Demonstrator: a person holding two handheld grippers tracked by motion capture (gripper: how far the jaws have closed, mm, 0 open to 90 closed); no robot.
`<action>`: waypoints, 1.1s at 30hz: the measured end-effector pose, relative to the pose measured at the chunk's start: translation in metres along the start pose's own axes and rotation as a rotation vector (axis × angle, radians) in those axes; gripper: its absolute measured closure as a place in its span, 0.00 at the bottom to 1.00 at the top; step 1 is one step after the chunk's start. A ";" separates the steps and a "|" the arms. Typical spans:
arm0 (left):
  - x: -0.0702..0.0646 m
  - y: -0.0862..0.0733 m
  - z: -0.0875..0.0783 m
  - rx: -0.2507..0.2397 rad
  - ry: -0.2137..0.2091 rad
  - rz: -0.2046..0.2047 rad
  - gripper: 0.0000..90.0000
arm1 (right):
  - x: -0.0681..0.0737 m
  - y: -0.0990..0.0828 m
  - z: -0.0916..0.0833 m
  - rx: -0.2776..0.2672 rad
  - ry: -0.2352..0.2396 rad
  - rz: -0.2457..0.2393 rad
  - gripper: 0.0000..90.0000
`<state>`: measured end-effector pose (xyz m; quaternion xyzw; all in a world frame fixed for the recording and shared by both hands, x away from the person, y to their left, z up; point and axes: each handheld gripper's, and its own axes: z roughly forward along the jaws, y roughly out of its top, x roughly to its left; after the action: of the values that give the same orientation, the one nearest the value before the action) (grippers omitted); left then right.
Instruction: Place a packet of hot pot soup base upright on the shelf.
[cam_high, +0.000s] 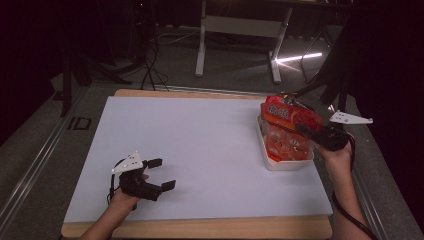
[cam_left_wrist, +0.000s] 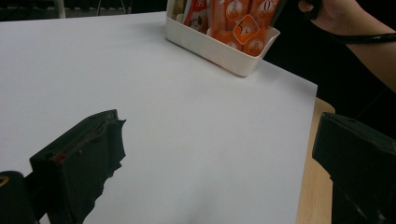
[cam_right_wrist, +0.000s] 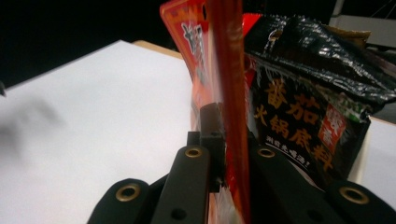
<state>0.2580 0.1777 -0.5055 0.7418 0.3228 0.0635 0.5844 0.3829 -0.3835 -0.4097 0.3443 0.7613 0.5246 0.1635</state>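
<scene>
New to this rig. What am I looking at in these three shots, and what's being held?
No robot arm here: a person holds a two-jaw gripper in each hand. The high view looks down on a white table. The other two come from cameras riding on each gripper, looking along its black jaws. The left gripper sits near the table's front edge, jaws open, nothing between them. The right gripper is shut on a red packet, held edge-on at a white bin of similar orange-red packets at the table's right side. A black packet with yellow characters stands beside the red one.
</scene>
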 end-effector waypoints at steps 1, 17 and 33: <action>0.000 0.000 0.000 0.001 -0.001 0.001 0.02 | 0.001 -0.001 0.000 0.008 -0.009 -0.013 0.99; 0.002 -0.001 0.001 0.008 -0.002 -0.008 0.02 | -0.007 -0.008 -0.002 -0.006 -0.036 0.035 0.85; 0.004 -0.002 0.002 0.009 0.002 -0.012 0.02 | 0.020 0.048 -0.024 -0.103 -0.106 0.006 0.40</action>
<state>0.2609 0.1783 -0.5089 0.7425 0.3280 0.0591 0.5810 0.3710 -0.3760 -0.3539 0.3650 0.7226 0.5445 0.2194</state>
